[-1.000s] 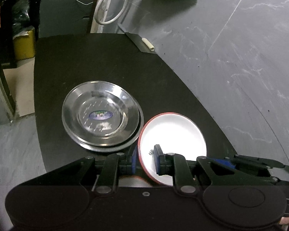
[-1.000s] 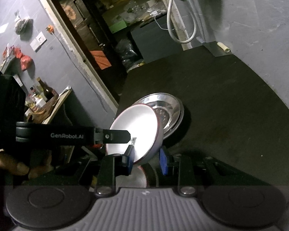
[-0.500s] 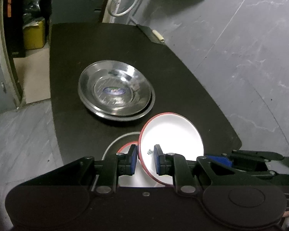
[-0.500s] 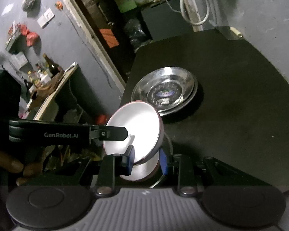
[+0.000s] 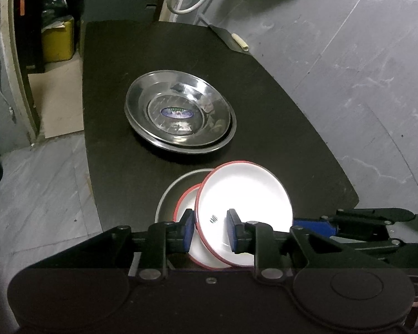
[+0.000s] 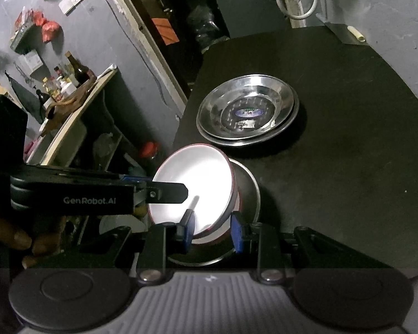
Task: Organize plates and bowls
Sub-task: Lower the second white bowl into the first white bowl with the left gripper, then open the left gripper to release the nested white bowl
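A white red-rimmed plate [image 5: 245, 208] is tilted over a second red-rimmed plate [image 5: 185, 199] that lies in a steel plate [image 5: 167, 192] at the table's near edge. My left gripper [image 5: 210, 229] straddles its near rim, jaws slightly apart around it. My right gripper [image 6: 211, 229] straddles the same plate [image 6: 192, 183] from the other side; whether its pads touch is unclear. Two stacked steel plates [image 5: 178, 117] sit mid-table, also in the right wrist view [image 6: 248, 111].
The black table [image 5: 264, 83] ends at a grey marble wall on the right and drops to the floor on the left. A small metal scraper [image 5: 231, 40] lies at the far right corner. A shelf with bottles [image 6: 69, 78] stands left of the table.
Both grippers and the white plate pulled back toward the near edge; the steel stack now lies farther away. The lower red-rimmed plate and steel plate came into view beneath. The jaws have widened.
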Action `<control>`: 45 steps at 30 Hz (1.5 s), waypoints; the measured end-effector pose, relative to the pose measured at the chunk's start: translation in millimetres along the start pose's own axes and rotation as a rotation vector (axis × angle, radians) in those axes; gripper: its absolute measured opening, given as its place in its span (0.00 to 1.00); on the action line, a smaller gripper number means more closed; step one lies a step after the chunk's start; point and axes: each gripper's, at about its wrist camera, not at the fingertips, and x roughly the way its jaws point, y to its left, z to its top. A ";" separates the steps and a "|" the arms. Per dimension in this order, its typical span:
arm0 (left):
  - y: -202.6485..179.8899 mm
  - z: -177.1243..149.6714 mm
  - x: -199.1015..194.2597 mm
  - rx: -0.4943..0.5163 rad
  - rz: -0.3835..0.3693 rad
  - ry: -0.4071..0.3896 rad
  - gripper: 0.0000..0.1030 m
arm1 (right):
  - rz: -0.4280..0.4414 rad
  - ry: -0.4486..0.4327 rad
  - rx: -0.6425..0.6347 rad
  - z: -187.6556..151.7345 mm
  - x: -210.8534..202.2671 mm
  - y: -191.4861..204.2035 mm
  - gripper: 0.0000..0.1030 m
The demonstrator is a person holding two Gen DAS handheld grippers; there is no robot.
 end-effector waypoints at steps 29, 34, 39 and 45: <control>-4.6 -8.1 8.7 0.004 0.043 0.039 0.28 | 0.000 0.046 -0.025 -2.4 7.1 1.3 0.32; -5.1 -8.1 7.5 0.003 0.050 0.034 0.31 | -0.005 0.056 -0.047 -2.3 11.6 3.5 0.33; -6.6 -8.0 7.9 0.007 0.054 0.035 0.31 | -0.005 0.056 -0.049 -2.8 11.7 3.3 0.33; -7.9 -7.0 9.2 0.009 0.055 0.036 0.33 | -0.005 0.056 -0.049 -2.5 11.7 3.0 0.33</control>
